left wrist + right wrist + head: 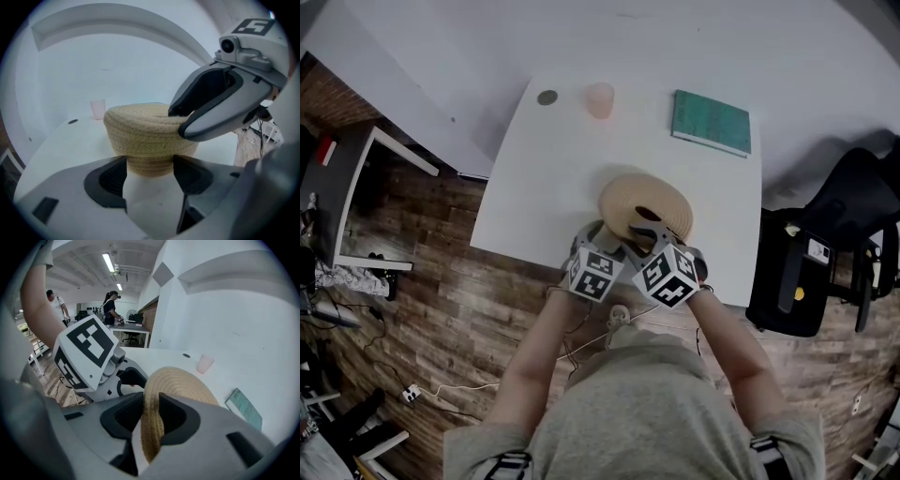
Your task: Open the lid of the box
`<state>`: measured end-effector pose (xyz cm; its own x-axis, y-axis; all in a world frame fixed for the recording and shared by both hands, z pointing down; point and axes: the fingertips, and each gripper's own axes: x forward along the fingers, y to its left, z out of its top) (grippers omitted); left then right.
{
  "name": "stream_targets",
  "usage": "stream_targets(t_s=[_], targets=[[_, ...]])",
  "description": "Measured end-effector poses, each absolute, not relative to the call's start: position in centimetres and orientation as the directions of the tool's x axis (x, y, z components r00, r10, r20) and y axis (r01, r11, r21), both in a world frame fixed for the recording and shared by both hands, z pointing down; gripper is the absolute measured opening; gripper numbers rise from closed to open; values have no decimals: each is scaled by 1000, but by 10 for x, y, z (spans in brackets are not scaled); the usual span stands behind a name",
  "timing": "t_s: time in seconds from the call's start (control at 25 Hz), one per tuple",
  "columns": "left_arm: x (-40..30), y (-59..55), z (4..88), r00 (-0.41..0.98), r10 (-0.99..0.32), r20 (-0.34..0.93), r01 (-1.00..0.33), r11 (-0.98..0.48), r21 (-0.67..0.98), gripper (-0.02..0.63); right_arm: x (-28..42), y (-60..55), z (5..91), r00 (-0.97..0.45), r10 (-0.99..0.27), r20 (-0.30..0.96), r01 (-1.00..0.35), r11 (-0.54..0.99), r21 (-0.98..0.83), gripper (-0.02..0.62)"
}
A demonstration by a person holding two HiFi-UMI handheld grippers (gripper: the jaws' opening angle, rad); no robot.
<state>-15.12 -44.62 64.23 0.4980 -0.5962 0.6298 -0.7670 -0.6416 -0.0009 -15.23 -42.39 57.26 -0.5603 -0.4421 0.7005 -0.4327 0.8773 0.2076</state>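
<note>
A round woven straw box (661,195) stands on the white table (544,187) near its front edge. My right gripper (151,399) is shut on the rim of the box's woven lid (187,385), whose edge runs between both pads. In the left gripper view the right gripper (187,119) reaches onto the box's top from the right. My left gripper (150,164) has its jaws apart, and the box's lower wall (150,161) shows in the gap right at the tips. Whether they touch it I cannot tell. In the head view both grippers sit close together at the box's near side.
A pink cup (600,99), a small dark disc (547,97) and a green book (711,122) lie at the table's far side. A black chair (825,253) stands to the right of the table. Two people (112,305) stand far off in the room.
</note>
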Motion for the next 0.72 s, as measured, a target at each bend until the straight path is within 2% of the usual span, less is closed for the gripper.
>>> stream_targets(t_s=[0.24, 0.72], targets=[[-151, -446, 642, 492, -598, 633, -770, -638, -5, 284, -150, -425, 550, -581, -490, 650, -452, 858, 243, 77], [-152, -445, 642, 475, -606, 639, -781, -625, -13, 284, -135, -433, 516, -617, -546, 566, -542, 817, 197, 71]])
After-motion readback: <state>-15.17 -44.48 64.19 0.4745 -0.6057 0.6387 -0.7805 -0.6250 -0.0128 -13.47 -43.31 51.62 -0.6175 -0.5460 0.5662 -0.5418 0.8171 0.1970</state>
